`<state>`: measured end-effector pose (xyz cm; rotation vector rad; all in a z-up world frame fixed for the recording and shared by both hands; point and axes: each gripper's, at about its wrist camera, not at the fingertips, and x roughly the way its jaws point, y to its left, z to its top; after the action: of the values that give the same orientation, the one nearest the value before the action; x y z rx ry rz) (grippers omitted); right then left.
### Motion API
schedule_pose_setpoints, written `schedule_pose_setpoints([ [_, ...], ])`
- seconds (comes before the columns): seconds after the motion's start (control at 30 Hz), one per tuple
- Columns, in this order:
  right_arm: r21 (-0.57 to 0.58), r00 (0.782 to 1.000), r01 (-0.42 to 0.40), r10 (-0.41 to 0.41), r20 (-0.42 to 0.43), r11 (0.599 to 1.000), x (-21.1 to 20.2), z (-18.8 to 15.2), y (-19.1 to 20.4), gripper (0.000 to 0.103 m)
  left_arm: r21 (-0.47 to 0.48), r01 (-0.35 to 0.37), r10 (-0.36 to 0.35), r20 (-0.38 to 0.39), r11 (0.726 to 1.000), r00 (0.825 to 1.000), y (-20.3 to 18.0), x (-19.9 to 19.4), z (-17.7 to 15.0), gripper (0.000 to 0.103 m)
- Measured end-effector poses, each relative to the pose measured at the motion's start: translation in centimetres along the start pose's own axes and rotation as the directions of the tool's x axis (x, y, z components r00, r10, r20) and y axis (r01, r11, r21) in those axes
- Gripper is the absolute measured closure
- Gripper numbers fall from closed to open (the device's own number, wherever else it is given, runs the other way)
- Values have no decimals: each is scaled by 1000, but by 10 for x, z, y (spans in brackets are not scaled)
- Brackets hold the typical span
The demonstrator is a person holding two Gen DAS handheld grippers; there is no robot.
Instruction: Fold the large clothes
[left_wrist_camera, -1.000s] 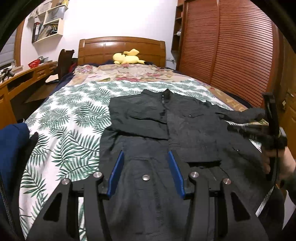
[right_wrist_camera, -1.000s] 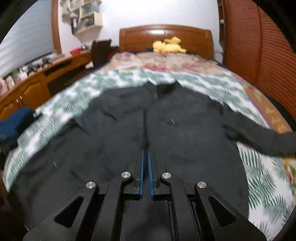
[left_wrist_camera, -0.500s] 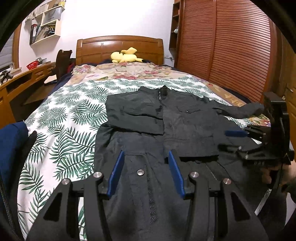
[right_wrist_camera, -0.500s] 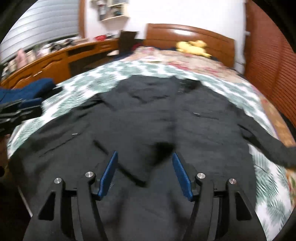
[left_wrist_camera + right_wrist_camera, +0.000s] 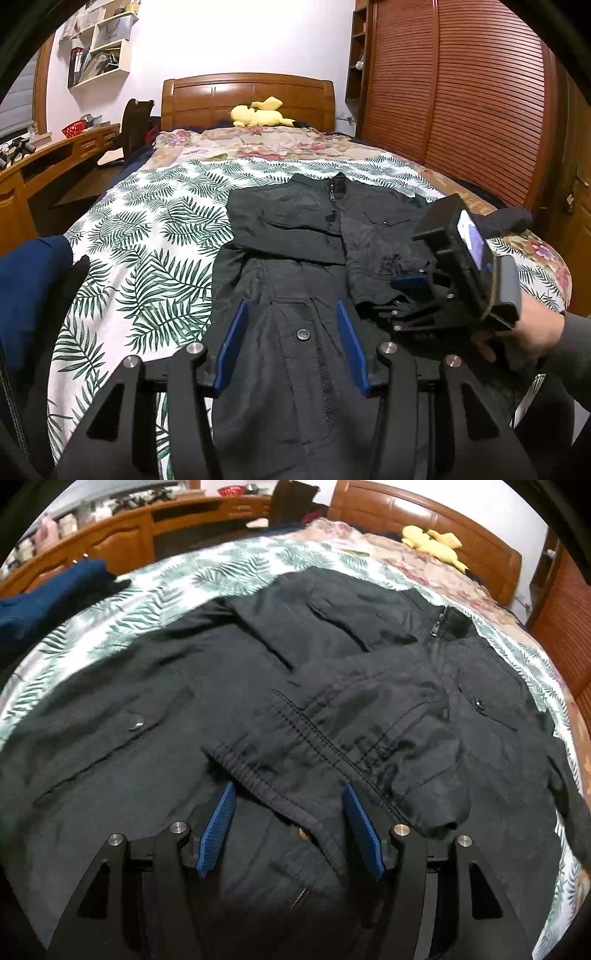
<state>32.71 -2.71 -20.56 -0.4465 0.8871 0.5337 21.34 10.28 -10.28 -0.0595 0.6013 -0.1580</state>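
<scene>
Black jacket spread front-up on the leaf-print bedspread, filling the centre and lower half of the left wrist view; its collar and zip pull lie toward the headboard at upper centre. My left gripper, at the bottom centre of that view, has its blue pads roughly half apart above the jacket's front placket, a snap button showing in the gap; the pads grip nothing. My right gripper, at the bottom centre of the right wrist view, also stands with its jaws apart and empty: the elastic cuff of a sleeve folded across the chest lies in the gap just ahead of the pads, and neither pad presses on it. In the left wrist view the same right gripper appears at the right edge, pointing in over the folded sleeve end, with my hand and grey sleeve behind it. The jacket's other sleeve stretches out toward the right edge of the bed. Yellow plush toy on the floral cover by the headboard; blue cloth at the left edge; wooden desk at upper left; slatted wardrobe doors at upper right.
</scene>
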Motion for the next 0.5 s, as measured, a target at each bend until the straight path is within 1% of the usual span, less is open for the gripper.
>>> schedule_pose_setpoints([
  [0.03,5,1000,0,0,-5,1000,2,1,-3,41,1,1,-1,0,1000,1000,0,0,0,55],
  [0.07,10,1000,4,-4,-9,1000,4,2,-6,53,3,2,-2,0,1000,1000,-1,0,0,55],
  [0.1,8,1000,18,-18,-14,1000,5,2,-7,68,7,3,-3,0,1000,1000,-2,0,0,55],
  [0.13,3,1000,24,-24,-16,1000,5,2,-9,94,11,4,-4,-2,1000,1000,-4,0,0,55],
  [0.17,3,1000,3,-3,-9,1000,3,3,-11,97,14,6,-6,-3,1000,1000,-4,1,0,55],
  [0.2,8,1000,-7,7,3,1000,-4,2,-14,97,17,8,-8,-3,1000,1000,-6,1,1,55],
  [0.3,42,997,-16,13,70,999,-34,-2,-25,97,28,15,-15,1,1000,1000,-11,0,2,55],
  [0.4,84,989,-36,23,148,996,-78,-8,-38,97,33,20,-20,4,999,1000,-14,0,3,55],
  [0.43,102,983,-43,24,182,994,-99,-13,-44,97,34,21,-21,4,999,1000,-16,0,3,55],
  [0.5,121,975,-52,25,221,991,-126,-15,-49,97,36,24,-24,4,999,1000,-19,1,4,55],
])
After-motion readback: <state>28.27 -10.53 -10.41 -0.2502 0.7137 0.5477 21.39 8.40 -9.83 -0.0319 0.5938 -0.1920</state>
